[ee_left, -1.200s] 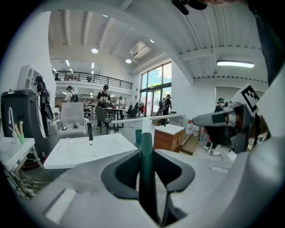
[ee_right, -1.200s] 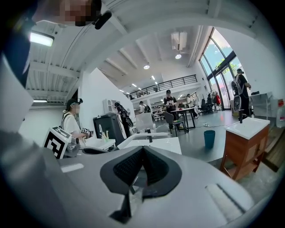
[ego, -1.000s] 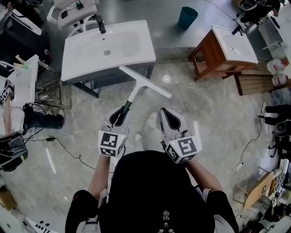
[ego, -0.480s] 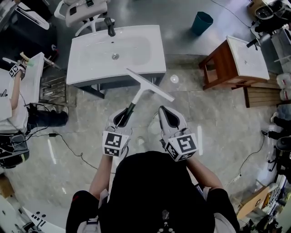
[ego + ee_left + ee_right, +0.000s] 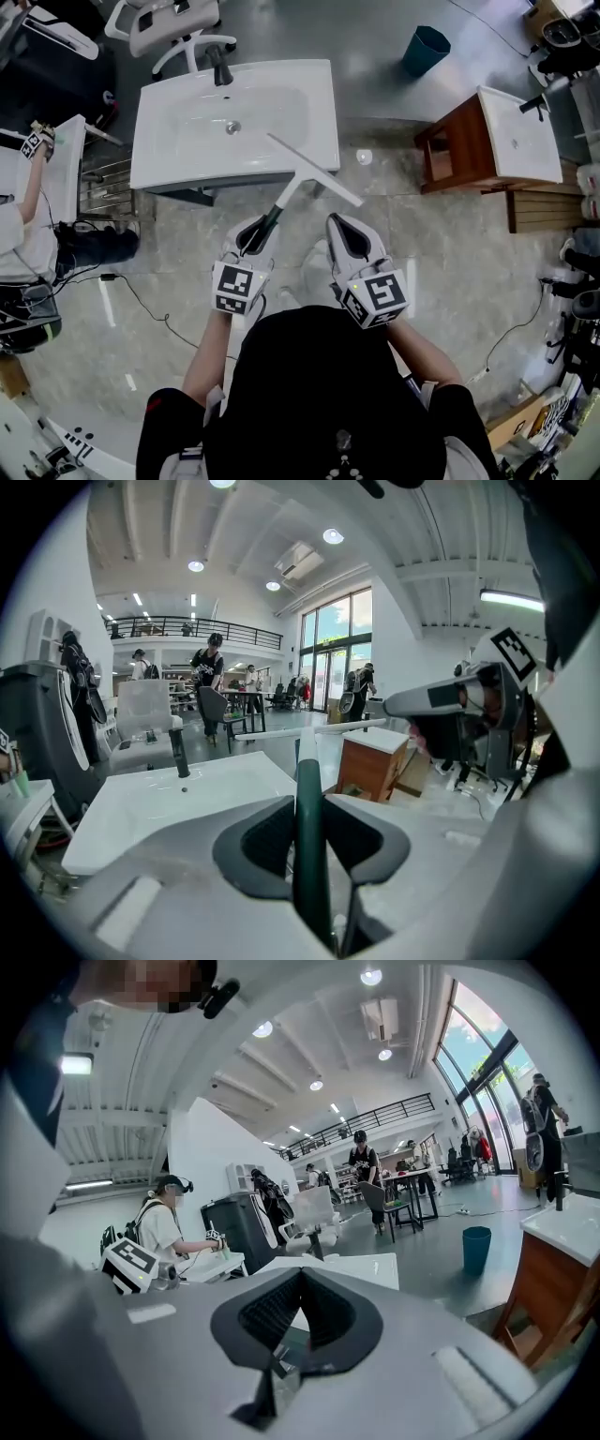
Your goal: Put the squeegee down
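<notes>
One squeegee [image 5: 312,170] is found clamped by its dark handle in the left tool [image 5: 255,232], its white blade raised at the front edge of the washbasin [image 5: 187,141]. The right tool [image 5: 339,230] appears closed, with nothing held

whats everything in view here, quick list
squeegee: one, white blade and dark green handle, held in the left gripper, blade over the big sink's front edge
big sink: one, white, straight ahead
faucet: one, black, at the big sink's back edge
small sink: one, white, at right on the wooden stand
wooden stand: one, brown, at right
bin: one, teal, on the floor at upper right
office chair: one, white, behind the big sink
other person: one, white top, far left
left gripper: jaws shut on the squeegee handle
right gripper: jaws shut, empty
</notes>
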A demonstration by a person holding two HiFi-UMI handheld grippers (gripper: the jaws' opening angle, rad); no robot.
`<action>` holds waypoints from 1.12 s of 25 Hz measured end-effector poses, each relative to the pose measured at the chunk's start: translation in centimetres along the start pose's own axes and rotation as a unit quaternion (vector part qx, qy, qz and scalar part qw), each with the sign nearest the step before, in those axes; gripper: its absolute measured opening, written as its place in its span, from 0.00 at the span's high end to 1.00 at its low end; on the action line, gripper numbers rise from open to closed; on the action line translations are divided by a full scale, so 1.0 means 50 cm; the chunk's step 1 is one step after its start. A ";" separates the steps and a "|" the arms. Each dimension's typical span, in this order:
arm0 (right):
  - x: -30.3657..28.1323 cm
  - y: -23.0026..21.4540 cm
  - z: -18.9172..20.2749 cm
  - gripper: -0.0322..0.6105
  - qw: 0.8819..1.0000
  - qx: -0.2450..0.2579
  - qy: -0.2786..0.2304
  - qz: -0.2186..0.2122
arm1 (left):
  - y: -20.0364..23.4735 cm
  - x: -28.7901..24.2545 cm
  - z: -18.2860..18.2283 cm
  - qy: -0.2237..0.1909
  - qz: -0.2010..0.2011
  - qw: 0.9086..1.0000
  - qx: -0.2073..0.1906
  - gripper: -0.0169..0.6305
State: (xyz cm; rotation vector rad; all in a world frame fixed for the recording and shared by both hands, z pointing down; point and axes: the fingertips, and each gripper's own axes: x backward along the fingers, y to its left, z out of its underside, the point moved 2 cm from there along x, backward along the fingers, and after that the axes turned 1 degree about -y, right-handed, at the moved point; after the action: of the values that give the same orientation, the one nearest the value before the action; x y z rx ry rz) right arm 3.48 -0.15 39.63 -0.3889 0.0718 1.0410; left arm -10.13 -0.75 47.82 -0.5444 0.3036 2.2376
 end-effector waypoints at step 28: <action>-0.113 -0.194 -0.059 0.95 0.997 -0.011 0.004 0.076 | 0.107 -0.261 0.007 0.071 0.105 0.989 -0.075 0.81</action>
State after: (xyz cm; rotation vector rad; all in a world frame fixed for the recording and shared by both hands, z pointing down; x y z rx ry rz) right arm 9.24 -10.17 40.98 -0.4122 0.0985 1.1904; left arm -6.58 -12.62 54.56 -0.7855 0.2784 2.4441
